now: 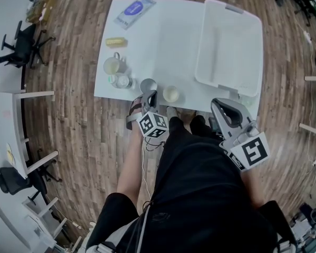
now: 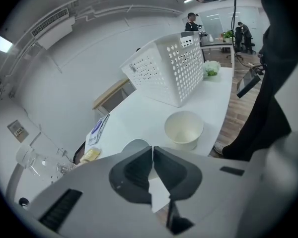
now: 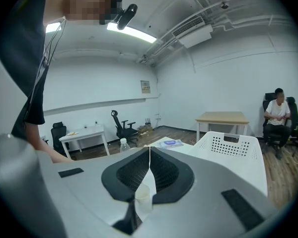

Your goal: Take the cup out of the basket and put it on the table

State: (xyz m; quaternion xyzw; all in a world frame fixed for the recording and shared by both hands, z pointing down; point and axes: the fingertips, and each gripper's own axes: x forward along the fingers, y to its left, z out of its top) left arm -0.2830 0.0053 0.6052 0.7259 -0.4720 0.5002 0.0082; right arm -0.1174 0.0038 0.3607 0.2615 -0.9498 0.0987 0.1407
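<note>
No text can be read anywhere: the blue label on the packet (image 1: 135, 9) on the bench (image 1: 163, 46) is too small, the wall sign (image 3: 145, 87) is blurred, and the left cube (image 1: 152, 125) and right cube (image 1: 254, 153) show only black square patterns.

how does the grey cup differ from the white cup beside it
The grey cup is dull grey, the white cup pale cream. The grey cup stands right ahead of the left gripper; the white cup stands apart to its right. The left gripper's fingers hide part of the grey cup in that gripper's view, while the white cup shows whole. Both stand upright on the table, outside the basket.
</note>
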